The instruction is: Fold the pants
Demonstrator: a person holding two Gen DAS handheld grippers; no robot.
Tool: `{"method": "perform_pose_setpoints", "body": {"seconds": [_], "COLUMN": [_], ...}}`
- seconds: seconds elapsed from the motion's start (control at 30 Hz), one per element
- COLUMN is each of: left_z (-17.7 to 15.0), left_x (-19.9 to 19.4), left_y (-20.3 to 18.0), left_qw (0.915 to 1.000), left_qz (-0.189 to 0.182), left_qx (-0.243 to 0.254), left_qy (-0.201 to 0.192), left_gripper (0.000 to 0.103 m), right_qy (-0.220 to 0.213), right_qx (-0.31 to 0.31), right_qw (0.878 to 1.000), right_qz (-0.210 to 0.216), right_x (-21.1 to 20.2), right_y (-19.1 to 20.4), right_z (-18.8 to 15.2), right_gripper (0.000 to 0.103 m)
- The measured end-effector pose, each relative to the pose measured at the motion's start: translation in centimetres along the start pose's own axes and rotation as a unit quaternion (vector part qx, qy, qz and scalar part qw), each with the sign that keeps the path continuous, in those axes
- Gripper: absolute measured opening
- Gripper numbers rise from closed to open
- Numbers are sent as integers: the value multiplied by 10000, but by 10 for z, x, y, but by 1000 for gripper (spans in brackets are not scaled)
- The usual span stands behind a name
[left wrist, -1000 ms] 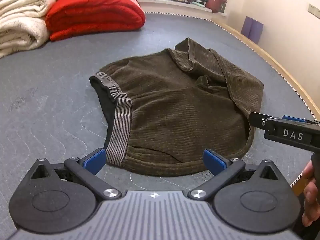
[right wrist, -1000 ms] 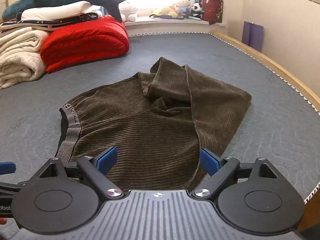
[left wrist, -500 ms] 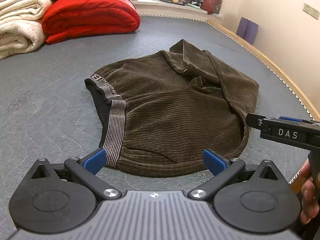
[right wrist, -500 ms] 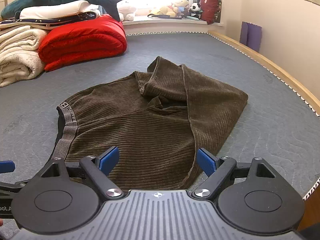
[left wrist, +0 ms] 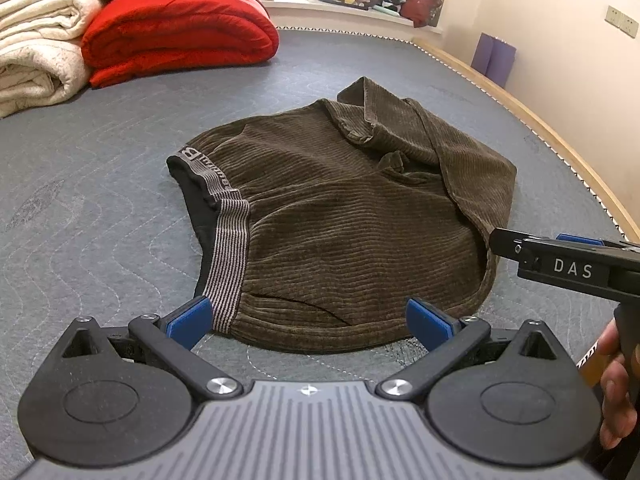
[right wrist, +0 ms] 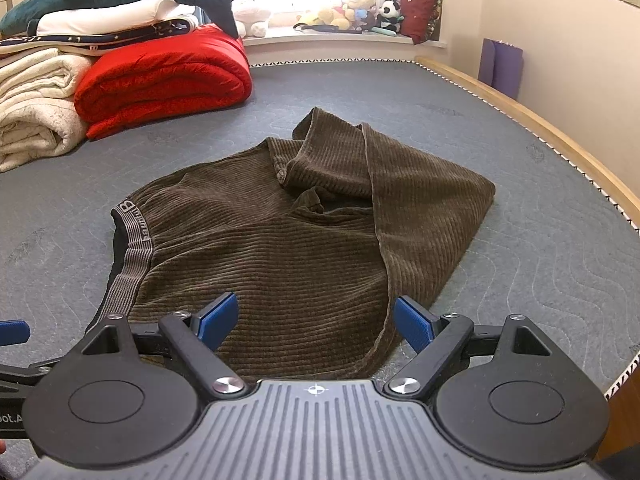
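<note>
Hovering, left wrist view: the left gripper (left wrist: 308, 318) hangs low over the near edge of the brown ribbed corduroy pants (left wrist: 352, 216), jaws spread wide, holding nothing.
Pants, left wrist view: lying on the grey quilted mattress (left wrist: 88, 216), already doubled over, legs laid back across the body; the striped grey elastic waistband (left wrist: 228, 252) runs down toward the left blue pad (left wrist: 188, 318).
Other tool, left wrist view: the right gripper (left wrist: 568, 266) reaches in from the right, near the pants' near right edge; a hand (left wrist: 616, 392) grips its handle.

Right wrist view: the right gripper (right wrist: 316, 322) sits above the near hem by the folded leg edge, jaws wide apart and empty.
Background, right wrist view: a folded red quilt (right wrist: 160, 80) and rolled cream blankets (right wrist: 36, 104) lie well apart from the pants (right wrist: 304, 232).

Step in hand: I judge this an approach for the next fold; nothing is gripped yet.
Next move calls for: both tools lowering to the near edge, pinching all layers together, then carrying that edge evenly across.
Risk: catching only the top layer would leave the fold skewed.
</note>
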State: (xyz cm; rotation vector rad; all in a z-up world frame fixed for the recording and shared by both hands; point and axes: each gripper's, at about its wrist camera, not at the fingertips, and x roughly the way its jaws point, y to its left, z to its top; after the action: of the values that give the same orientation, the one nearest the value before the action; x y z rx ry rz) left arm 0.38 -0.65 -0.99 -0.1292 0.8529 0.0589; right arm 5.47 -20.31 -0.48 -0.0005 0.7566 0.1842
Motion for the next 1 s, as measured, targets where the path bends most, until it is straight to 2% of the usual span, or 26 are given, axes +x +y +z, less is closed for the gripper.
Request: {"method": "perform_pose_setpoints", "body": {"seconds": [1.0], "left_z": [-1], "left_x": [1], "left_y": [0], "left_qw": [10000], "left_qz": [7], "left_qx": [19], "left_qy": [33], "left_gripper": [103], "right_qy": [9], "right_qx": [-40], "right_qw": [10000], "right_qz": [14], "right_x": [-1], "right_y": [0], "right_z": [0], "right_gripper": [87]}}
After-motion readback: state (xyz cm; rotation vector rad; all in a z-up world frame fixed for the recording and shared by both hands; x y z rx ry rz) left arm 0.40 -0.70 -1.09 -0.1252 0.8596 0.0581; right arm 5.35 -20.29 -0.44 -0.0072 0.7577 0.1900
